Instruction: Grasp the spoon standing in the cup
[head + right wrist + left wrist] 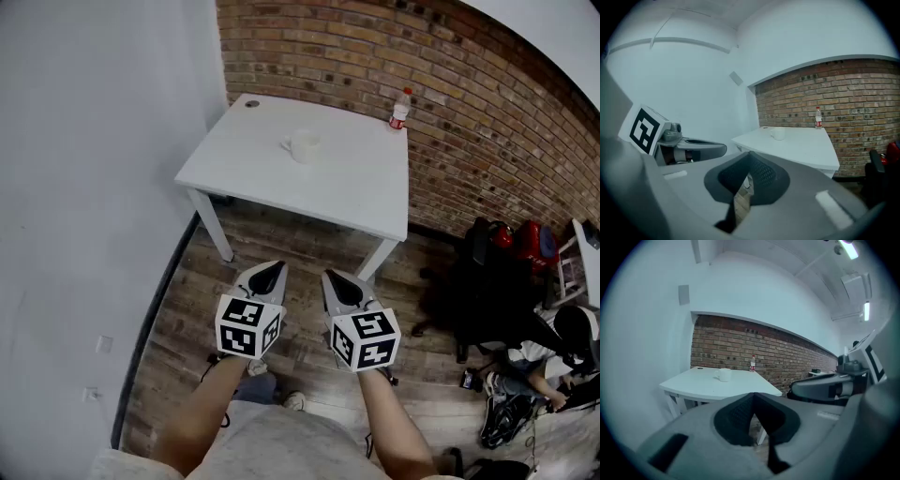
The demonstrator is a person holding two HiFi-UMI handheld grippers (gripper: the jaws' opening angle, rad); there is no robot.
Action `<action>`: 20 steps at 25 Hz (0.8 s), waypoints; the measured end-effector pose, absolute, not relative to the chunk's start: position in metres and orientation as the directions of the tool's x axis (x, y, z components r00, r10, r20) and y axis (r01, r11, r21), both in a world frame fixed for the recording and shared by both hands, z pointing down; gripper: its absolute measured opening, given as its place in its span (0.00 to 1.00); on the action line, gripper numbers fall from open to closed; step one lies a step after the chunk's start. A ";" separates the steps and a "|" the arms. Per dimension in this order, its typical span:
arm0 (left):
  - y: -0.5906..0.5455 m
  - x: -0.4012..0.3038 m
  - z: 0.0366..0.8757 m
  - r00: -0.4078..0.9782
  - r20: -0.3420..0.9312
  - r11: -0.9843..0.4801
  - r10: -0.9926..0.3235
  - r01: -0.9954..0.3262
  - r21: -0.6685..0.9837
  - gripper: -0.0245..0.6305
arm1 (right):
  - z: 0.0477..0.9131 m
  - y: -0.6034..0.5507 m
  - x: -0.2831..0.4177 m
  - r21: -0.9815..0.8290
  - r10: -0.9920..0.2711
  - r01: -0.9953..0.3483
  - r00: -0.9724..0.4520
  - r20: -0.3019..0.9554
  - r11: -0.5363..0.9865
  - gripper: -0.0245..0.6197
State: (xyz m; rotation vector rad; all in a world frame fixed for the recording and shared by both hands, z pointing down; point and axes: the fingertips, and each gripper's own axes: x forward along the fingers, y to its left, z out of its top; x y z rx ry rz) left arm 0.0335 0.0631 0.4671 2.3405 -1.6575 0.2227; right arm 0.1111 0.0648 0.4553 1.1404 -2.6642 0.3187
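Low in front of us, over the wooden plank floor (187, 309), we judge it best to step up to the table and part one gripper's jaws before reaching in from above. The grey left gripper (270, 267) and the grey right gripper (336, 276) both have their jaws pressed together on nothing. Well beyond them, the white square table (281, 183) carries the white ceramic cup (305, 147); we cannot make out its spoon

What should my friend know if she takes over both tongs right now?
Left tongs: shut, empty.
Right tongs: shut, empty.
Both are held side by side above the wooden floor, short of the white table.
The cup sits mid-table; a bottle stands at the far corner. The spoon is too small to make out.
Nothing grasped yet.
Left to do: step up, open one, grasp the spoon.
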 end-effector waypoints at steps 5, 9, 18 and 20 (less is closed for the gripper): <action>0.041 0.019 0.466 0.338 0.274 -0.314 -0.900 -0.941 0.127 0.03 | 0.458 0.046 0.096 -0.123 -0.681 -0.734 -0.669 0.296 0.668 0.05; 0.012 0.004 0.463 0.350 0.272 -0.324 -0.897 -0.936 0.134 0.03 | 0.457 0.019 0.081 -0.125 -0.689 -0.743 -0.660 0.301 0.657 0.05; -0.069 -0.037 0.457 0.391 0.285 -0.361 -0.875 -0.920 0.152 0.03 | 0.449 -0.059 0.037 -0.129 -0.710 -0.770 -0.629 0.317 0.625 0.05; -0.085 -0.043 0.454 0.404 0.286 -0.375 -0.869 -0.914 0.153 0.03 | 0.445 -0.074 0.030 -0.128 -0.717 -0.778 -0.619 0.320 0.615 0.05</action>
